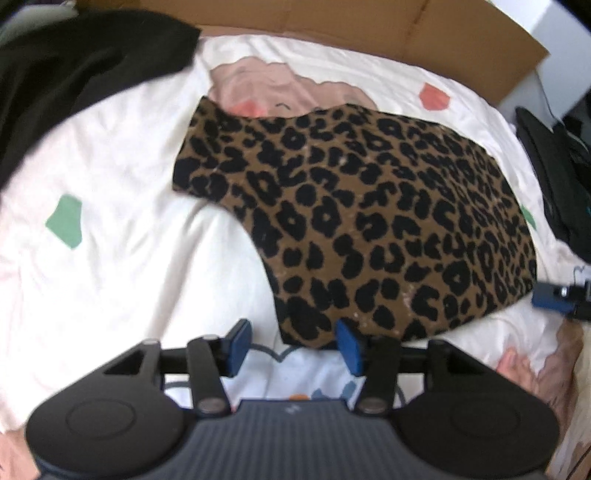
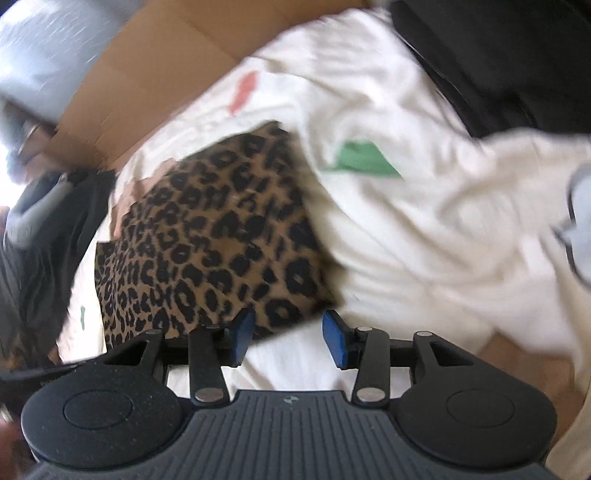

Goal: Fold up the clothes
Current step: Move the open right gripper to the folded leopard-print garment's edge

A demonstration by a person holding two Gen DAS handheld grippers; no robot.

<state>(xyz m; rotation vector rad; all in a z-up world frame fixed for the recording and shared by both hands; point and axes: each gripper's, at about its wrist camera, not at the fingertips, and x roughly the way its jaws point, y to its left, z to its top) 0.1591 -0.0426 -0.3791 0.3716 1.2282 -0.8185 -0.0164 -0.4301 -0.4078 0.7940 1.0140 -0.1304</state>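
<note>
A leopard-print garment lies folded flat on a white bedsheet with coloured patches. My left gripper is open and empty, just in front of the garment's near edge. The tip of my right gripper shows at the garment's right side in the left wrist view. In the right wrist view the same garment lies ahead and to the left. My right gripper is open and empty, at the garment's near corner. The right wrist view is blurred.
A black garment lies at the back left of the bed. A brown cardboard sheet stands along the far edge. Dark items lie off the bed's right side. The black garment also shows in the right wrist view.
</note>
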